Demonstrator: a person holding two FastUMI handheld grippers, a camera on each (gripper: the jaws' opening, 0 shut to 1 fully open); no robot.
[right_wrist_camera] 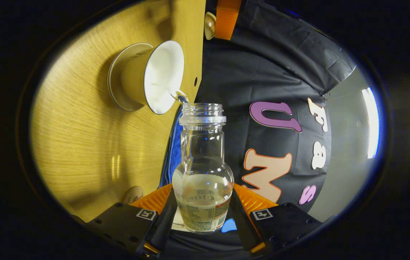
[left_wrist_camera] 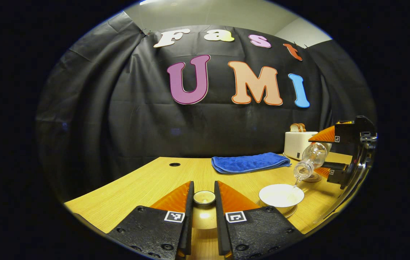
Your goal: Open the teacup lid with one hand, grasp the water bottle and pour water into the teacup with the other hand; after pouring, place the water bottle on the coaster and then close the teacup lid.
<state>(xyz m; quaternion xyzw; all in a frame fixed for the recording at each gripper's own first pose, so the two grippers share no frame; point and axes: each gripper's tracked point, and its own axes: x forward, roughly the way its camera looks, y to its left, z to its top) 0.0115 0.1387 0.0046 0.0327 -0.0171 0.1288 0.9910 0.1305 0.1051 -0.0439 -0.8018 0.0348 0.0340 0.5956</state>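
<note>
My left gripper (left_wrist_camera: 204,188) is shut on the knob of the teacup lid (left_wrist_camera: 204,216) and holds it low over the table's near edge. To its right the white teacup (left_wrist_camera: 281,195) stands uncovered on its saucer. My right gripper (right_wrist_camera: 203,189) is shut on the clear water bottle (right_wrist_camera: 203,173), which is tipped sideways with its open mouth at the cup's rim. A thin stream of water (right_wrist_camera: 182,96) runs into the teacup (right_wrist_camera: 161,76). In the left gripper view the bottle (left_wrist_camera: 309,160) and right gripper (left_wrist_camera: 321,154) hang over a round coaster (left_wrist_camera: 313,178).
A folded blue towel (left_wrist_camera: 250,162) lies at the back of the wooden table (left_wrist_camera: 147,184). A white toaster (left_wrist_camera: 298,144) with bread slices stands behind the bottle. A cable hole (left_wrist_camera: 174,164) sits at the far left. The table's right edge runs close past the cup.
</note>
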